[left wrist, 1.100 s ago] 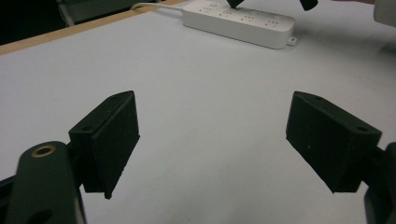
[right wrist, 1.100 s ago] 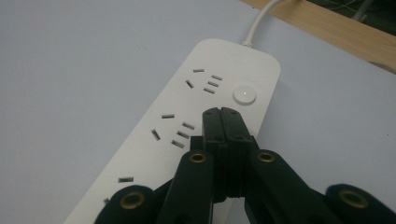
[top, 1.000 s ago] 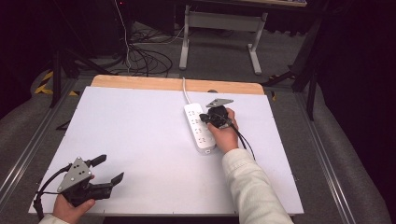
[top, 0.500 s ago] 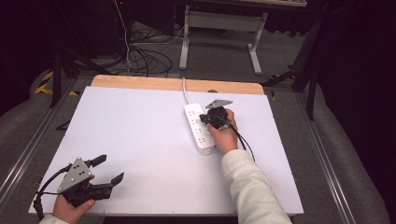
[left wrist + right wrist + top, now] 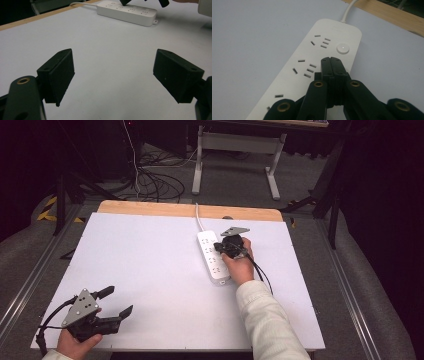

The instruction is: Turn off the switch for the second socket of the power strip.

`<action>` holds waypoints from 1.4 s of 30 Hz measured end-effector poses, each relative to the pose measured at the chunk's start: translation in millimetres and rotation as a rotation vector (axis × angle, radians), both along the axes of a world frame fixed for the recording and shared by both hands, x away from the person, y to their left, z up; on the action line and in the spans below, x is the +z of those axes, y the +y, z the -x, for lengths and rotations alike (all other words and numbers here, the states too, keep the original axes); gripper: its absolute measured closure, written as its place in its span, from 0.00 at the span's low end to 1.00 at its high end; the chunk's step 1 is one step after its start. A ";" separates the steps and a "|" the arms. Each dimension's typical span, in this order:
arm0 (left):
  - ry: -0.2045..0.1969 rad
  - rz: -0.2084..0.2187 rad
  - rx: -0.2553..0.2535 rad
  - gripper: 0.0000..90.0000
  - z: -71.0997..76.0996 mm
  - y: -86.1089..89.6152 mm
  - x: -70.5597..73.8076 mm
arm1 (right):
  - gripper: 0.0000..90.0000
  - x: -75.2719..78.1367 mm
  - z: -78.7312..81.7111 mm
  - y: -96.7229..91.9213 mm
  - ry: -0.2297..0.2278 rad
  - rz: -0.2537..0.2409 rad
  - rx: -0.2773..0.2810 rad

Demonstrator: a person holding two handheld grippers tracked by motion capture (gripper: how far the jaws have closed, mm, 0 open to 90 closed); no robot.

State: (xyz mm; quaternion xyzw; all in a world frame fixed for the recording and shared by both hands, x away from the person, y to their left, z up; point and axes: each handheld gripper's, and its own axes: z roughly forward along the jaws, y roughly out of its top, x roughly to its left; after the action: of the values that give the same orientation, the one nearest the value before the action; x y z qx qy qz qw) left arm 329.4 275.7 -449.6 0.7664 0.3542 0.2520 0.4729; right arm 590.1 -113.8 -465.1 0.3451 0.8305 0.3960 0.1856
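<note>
The right gripper point(image 5: 330, 60) has its jaws pressed flat together with nothing between them, tips poised over the white power strip point(image 5: 312, 65), just short of its round button point(image 5: 343, 48). The strip lies on the white table point(image 5: 150, 270), right of centre. At the near left corner, the left gripper point(image 5: 112, 302) stands wide open and empty.

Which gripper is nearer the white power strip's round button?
Right. The right gripper, jaws shut, hovers over the power strip just short of its button; the left gripper sits open at the table's near-left corner.
</note>
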 end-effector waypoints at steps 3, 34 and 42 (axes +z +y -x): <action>0.000 0.001 0.000 0.20 0.0 -0.4 -0.1 | 1.00 0.1 -0.9 -0.8 0.016 -0.015 -0.007; 0.000 0.008 -0.001 0.20 0.9 -0.2 0.6 | 1.00 3.9 2.3 7.2 0.020 0.030 -0.041; -0.001 0.014 0.006 0.20 1.0 1.1 0.9 | 1.00 18.4 10.0 3.2 -0.054 -0.049 -0.044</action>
State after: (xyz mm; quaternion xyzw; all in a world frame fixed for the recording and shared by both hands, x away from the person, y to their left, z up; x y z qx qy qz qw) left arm 328.4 276.8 -448.7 0.7619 0.3579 0.2514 0.4777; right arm 580.1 -110.6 -446.7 0.3570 0.8074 0.4212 0.2081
